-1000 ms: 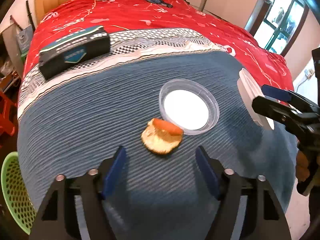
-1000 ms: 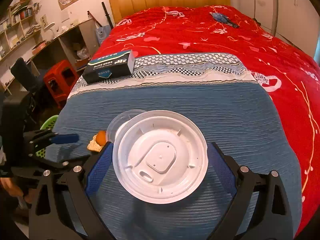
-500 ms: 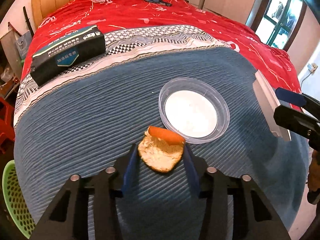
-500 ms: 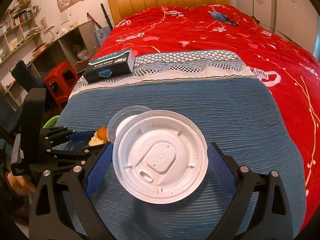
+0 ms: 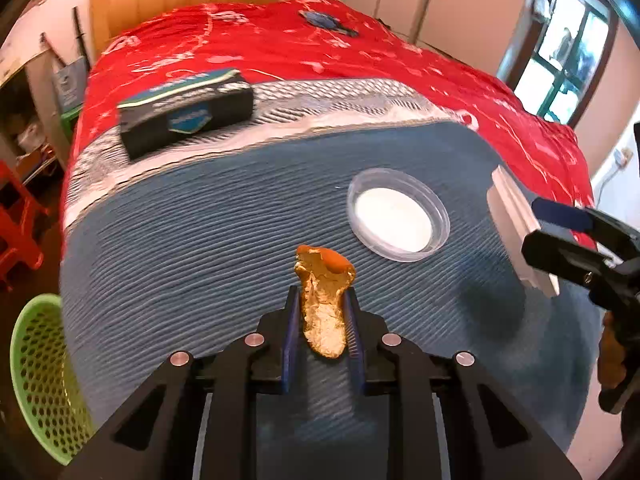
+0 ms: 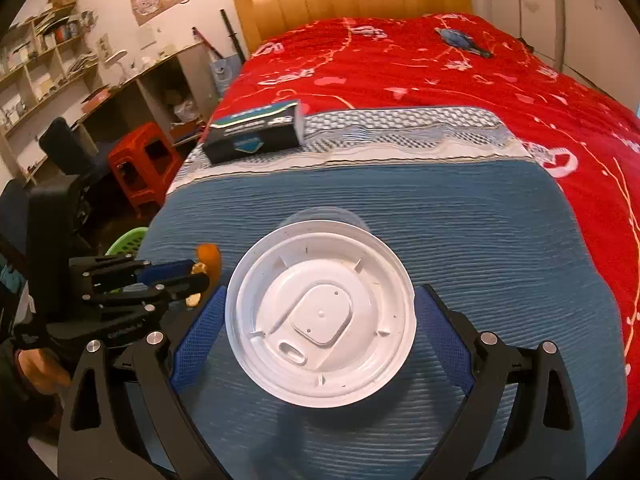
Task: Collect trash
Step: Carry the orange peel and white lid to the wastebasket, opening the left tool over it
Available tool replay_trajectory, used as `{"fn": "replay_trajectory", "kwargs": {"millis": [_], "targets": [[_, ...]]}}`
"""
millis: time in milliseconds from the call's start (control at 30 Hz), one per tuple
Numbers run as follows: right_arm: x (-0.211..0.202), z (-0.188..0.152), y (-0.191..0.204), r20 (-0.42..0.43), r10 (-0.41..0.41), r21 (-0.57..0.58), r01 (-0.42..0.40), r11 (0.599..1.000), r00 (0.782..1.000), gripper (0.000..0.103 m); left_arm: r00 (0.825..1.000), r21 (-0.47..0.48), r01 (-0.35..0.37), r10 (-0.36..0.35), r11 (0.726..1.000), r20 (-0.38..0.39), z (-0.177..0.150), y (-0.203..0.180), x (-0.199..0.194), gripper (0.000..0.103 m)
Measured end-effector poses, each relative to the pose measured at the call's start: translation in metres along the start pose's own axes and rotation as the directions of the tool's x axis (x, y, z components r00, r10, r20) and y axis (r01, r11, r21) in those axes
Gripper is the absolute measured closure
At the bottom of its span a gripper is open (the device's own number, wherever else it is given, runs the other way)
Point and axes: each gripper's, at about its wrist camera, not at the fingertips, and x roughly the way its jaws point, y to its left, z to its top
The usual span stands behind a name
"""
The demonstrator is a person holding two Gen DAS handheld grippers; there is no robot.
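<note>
**Holding peel and lid over bed**

Pinching item: left gripper (image 5: 322,312), bottom centre of the left wrist view. Its jaws have just been closing and now press on a peel (image 5: 325,304) squeezed between the blue pads.

Peel: orange outside, pale pith inside, folded into a narrow strip. Long axis runs along the fingers, up the frame; the orange end points to the upper part of the frame, past the fingertips, and the pale end sits back between the pads. In the right wrist view it shows at centre left (image 6: 209,258), raised clear of the blanket (image 6: 460,216).

Right gripper (image 6: 320,322): jaws spread wide, pads against opposite edges of a round white lid (image 6: 320,314). Lid face towards the camera, with a raised tab panel and an oval slot near the lower left. In the left wrist view the lid shows edge-on at the right (image 5: 520,232).

Dish (image 5: 398,218): clear, round, white inside, lying flat on the blue blanket, right of centre.

Box (image 5: 186,118): dark, with a teal band and a blue label, on the patterned stripe at upper left, long axis across the frame. Print blurred, not readable.

Basket (image 5: 38,376): green, perforated, lower left edge, beside the bed.

Red quilt (image 5: 280,48): white pattern, covers the upper frame.
</note>
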Motion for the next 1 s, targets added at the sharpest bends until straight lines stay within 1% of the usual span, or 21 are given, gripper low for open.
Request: {"fn": "replay_trajectory", "kwargs": {"millis": [167, 367, 433, 533, 633, 767, 867, 1000], "targets": [[-0.001, 0.001, 0.03, 0.003, 0.036, -0.034, -0.036, 0.999, 0.999, 0.011, 0.998, -0.059, -0.016, 0.019, 0.998, 0.057, -0.016, 0.022, -0.037, 0.082], [0.004, 0.007, 0.069, -0.004, 0.074, -0.081, -0.074, 0.994, 0.997, 0.011, 0.993, -0.141, -0.044, 0.059, 0.989, 0.104, -0.038, 0.061, -0.075, 0.082], [0.006, 0.01, 0.083, -0.003, 0.089, -0.098, -0.089, 0.991, 0.996, 0.011, 0.99, -0.164, -0.058, 0.078, 0.985, 0.116, -0.046, 0.076, -0.087, 0.082], [0.009, 0.014, 0.106, -0.007, 0.112, -0.127, -0.112, 0.986, 0.994, 0.011, 0.984, -0.199, -0.098, 0.125, 0.975, 0.128, -0.06, 0.105, -0.104, 0.082], [0.014, 0.017, 0.127, -0.015, 0.133, -0.155, -0.134, 0.979, 0.991, 0.011, 0.979, -0.237, -0.13, 0.163, 0.963, 0.125, -0.07, 0.131, -0.114, 0.082], [0.025, 0.022, 0.154, -0.029, 0.16, -0.184, -0.163, 0.969, 0.987, 0.011, 0.97, -0.298, -0.183, 0.222, 0.937, 0.101, -0.09, 0.176, -0.123, 0.082], [0.032, 0.024, 0.172, -0.041, 0.179, -0.2, -0.184, 0.963, 0.983, 0.011, 0.961, -0.33, -0.231, 0.268, 0.915, 0.069, -0.102, 0.208, -0.125, 0.082], [0.044, 0.026, 0.193, -0.062, 0.2, -0.213, -0.208, 0.955, 0.978, 0.011, 0.951, -0.377, -0.277, 0.307, 0.884, 0.021, -0.116, 0.248, -0.124, 0.082]]}}
